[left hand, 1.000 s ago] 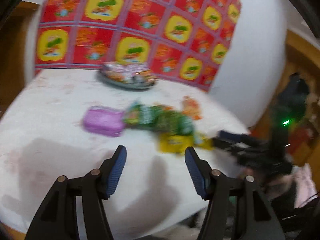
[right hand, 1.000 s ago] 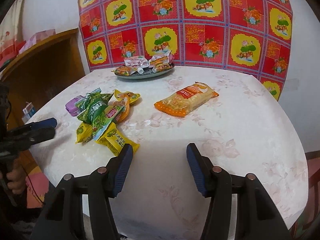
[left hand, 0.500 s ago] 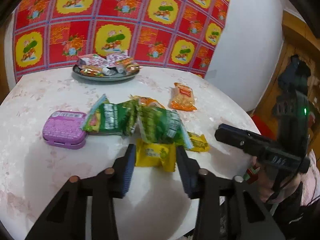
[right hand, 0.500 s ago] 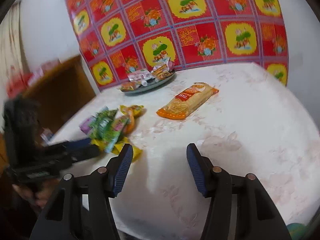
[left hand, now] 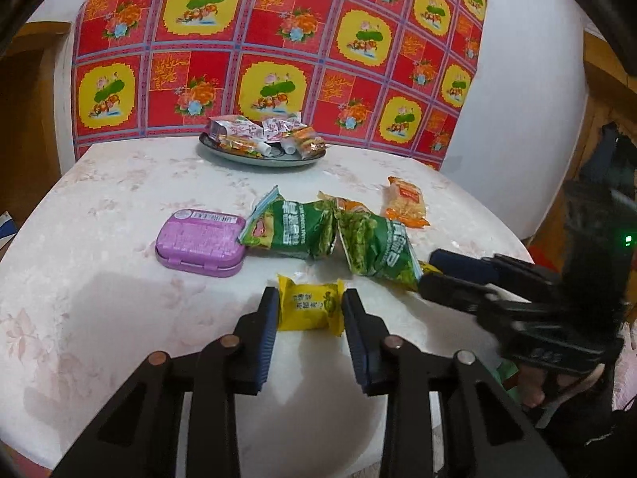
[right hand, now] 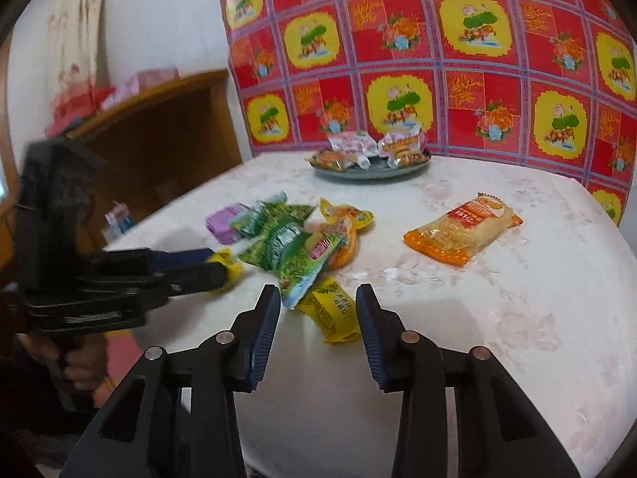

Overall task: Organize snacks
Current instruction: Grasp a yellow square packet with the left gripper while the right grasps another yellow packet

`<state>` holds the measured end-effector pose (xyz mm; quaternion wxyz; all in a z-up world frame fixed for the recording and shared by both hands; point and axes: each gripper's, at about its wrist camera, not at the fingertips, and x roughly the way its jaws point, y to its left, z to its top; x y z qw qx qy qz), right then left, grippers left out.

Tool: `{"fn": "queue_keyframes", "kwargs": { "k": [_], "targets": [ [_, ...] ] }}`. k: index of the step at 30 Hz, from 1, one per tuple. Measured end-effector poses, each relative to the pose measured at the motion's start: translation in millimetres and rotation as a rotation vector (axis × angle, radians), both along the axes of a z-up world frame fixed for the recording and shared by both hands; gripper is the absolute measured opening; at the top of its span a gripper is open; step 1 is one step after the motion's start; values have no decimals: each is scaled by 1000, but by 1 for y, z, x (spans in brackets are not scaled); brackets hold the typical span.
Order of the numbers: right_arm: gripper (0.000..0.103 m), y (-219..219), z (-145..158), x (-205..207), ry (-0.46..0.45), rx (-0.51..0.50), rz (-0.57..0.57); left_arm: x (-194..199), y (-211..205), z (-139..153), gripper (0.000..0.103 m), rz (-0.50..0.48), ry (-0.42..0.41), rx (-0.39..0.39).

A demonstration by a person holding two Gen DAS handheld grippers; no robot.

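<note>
A small yellow snack packet (left hand: 310,306) lies near the table's front edge. My left gripper (left hand: 310,312) has it between its blue pads, which touch both crimped ends while the jaws are closing. In the right wrist view the left gripper (right hand: 215,265) pinches that packet (right hand: 231,267). My right gripper (right hand: 318,306) straddles a second yellow packet (right hand: 330,312), which is partly under a green packet (right hand: 294,255). Its jaws are closing, with gaps still beside the packet. In the left wrist view the right gripper (left hand: 430,271) comes in from the right.
A purple tin (left hand: 201,243), two green packets (left hand: 294,229) and an orange cracker packet (right hand: 464,231) lie mid-table. A grey plate (left hand: 278,161) of wrapped snacks stands at the back by a red and yellow cloth. A wooden cabinet (right hand: 159,139) is on the left.
My left gripper's jaws narrowed from wide apart to touching the yellow packet. My right gripper swung left toward the snack pile, and its jaws came in around the second yellow packet.
</note>
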<state>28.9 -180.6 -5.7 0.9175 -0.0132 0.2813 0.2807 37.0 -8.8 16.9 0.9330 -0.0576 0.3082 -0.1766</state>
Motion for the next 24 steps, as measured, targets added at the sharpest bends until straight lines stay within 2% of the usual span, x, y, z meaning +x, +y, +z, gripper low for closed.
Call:
{"fn": "queue_keyframes", "kwargs": {
  "k": [2, 4, 7, 12, 14, 16, 18, 20, 24],
  "targets": [
    [39, 2, -2, -3, -17, -27, 1, -1, 2, -1, 34, -9, -6, -6],
    [29, 3, -3, -8, -36, -64, 0, -1, 3, -2, 34, -15, -10, -20],
    [23, -2, -2, -18, -52, -92, -19, -3, 5, -3, 34, -21, -20, -29],
    [23, -12, 0, -33, -69, -96, -23, -6, 6, -4, 34, -34, -28, -34],
    [29, -15, 1, -36, -92, -105, -40, -7, 5, -3, 35, -36, -28, -33],
    [41, -19, 3, -34, -102, -107, -87, -7, 5, -3, 35, -36, -29, -33],
    [48, -22, 5, -35, -104, -77, -103, -8, 5, -3, 35, -37, -30, -34],
    [49, -24, 6, -37, -99, -48, -50, -8, 5, -3, 35, -37, -30, -33],
    [49, -25, 0, -35, -60, -73, -32, -9, 6, -4, 34, -42, -33, -37]
  ]
}}
